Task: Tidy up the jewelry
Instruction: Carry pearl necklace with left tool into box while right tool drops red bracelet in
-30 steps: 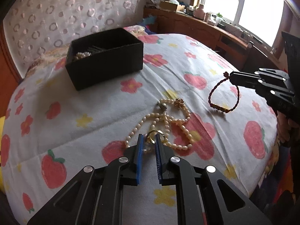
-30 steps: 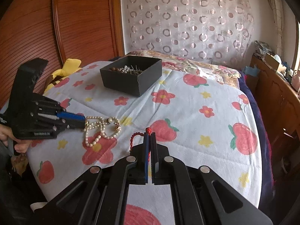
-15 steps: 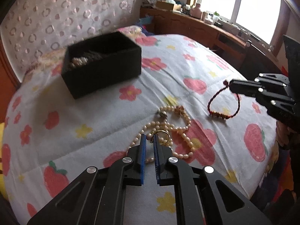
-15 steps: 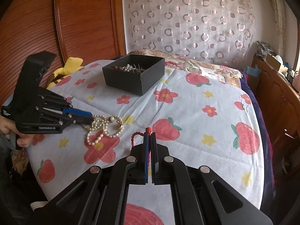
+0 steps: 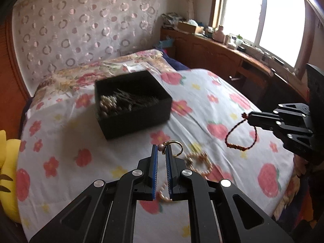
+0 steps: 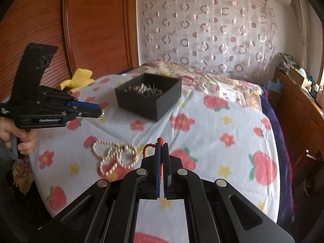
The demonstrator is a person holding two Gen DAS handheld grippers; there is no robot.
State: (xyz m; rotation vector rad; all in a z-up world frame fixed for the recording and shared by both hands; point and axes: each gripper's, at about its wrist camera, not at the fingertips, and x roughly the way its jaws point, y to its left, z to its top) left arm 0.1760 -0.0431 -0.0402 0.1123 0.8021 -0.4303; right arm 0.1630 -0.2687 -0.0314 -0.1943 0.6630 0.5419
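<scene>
My left gripper (image 5: 161, 148) is shut on a gold ring with a small pearl (image 5: 173, 148) and holds it in the air above the bedspread; it also shows in the right wrist view (image 6: 100, 111). My right gripper (image 6: 162, 144) is shut on a red cord bracelet (image 6: 148, 147), which hangs in a loop from its tips in the left wrist view (image 5: 241, 135). A black box (image 5: 133, 103) holding pearls and other jewelry stands on the bed beyond both grippers (image 6: 148, 97). A pearl necklace (image 6: 115, 158) lies loose on the bedspread (image 5: 199, 162).
The bed has a white spread with red flowers and strawberries (image 6: 222, 121). A yellow plush toy (image 6: 79, 79) lies at the left edge. A wooden headboard (image 6: 91, 20), a patterned curtain (image 6: 202, 30) and a wooden sideboard (image 5: 222, 54) under the window surround the bed.
My left gripper has lifted the gold ring off the pearl necklace and moved up toward the black box. My right gripper has risen with the red bracelet, which now hangs free.
</scene>
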